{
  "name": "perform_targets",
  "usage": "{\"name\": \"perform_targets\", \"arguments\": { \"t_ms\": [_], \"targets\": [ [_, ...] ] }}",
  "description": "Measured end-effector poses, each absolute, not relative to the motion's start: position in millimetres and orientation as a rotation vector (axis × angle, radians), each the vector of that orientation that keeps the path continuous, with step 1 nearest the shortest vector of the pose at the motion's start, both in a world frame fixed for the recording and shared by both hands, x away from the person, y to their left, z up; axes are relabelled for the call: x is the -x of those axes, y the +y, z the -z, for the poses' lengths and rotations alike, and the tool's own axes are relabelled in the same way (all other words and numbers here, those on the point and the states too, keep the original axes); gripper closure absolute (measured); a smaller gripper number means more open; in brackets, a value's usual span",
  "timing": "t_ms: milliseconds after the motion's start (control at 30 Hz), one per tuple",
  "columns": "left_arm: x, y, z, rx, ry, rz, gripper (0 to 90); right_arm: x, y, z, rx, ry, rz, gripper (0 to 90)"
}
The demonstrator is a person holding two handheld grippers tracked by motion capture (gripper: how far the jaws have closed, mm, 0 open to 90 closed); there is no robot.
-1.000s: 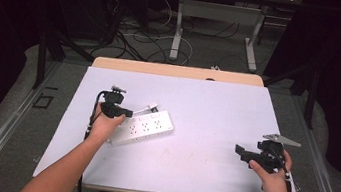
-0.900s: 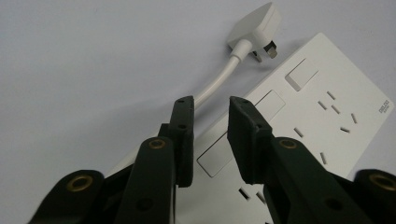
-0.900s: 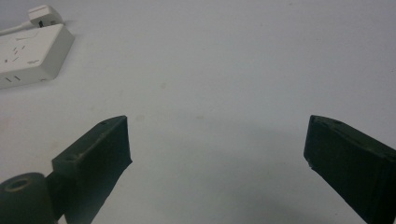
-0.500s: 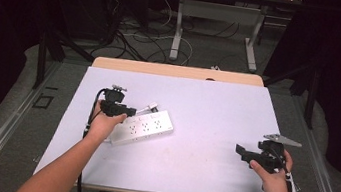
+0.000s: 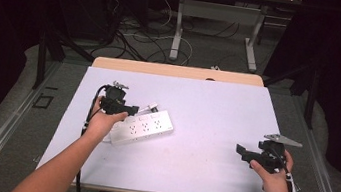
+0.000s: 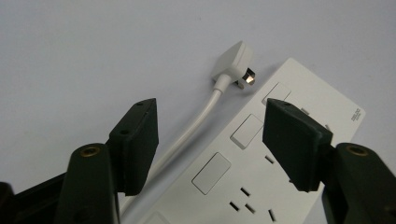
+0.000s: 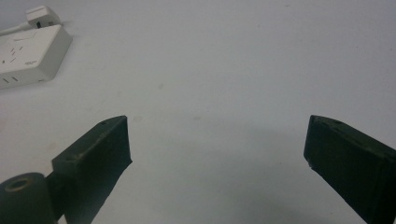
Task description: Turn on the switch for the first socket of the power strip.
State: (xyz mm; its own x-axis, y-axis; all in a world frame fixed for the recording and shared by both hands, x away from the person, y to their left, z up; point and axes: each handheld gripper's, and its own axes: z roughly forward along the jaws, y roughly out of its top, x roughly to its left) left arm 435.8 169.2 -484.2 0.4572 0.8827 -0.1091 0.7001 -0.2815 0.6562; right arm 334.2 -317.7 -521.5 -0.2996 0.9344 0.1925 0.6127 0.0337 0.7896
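Our left gripper (image 6: 210, 140) has just been opening its jaws; the power strip (image 5: 142, 128) and its cable (image 6: 187, 135) lie ungripped between them. Our right gripper (image 7: 217, 154) gapes wide, holding nothing, well apart from the strip.

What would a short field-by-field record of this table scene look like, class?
Surface: white table
Main item: white power strip, lying flat at the left
Plug: its white plug rests beside the strip, on its cable
Left hand-held gripper: jaws just been opening, above strip and cable, pressing on nothing
Right hand-held gripper: open over bare table, apart from the strip
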Motion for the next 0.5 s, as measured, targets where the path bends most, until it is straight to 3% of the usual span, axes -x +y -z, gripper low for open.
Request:
{"name": "perform_targets", "arguments": {
  "t_ms": [500],
  "targets": [
    [-430,169,470,-2.026,1.272,-0.373,25.4,-334,-318,521,-1.561,1.940,-1.162,6.6]
  ]
}}
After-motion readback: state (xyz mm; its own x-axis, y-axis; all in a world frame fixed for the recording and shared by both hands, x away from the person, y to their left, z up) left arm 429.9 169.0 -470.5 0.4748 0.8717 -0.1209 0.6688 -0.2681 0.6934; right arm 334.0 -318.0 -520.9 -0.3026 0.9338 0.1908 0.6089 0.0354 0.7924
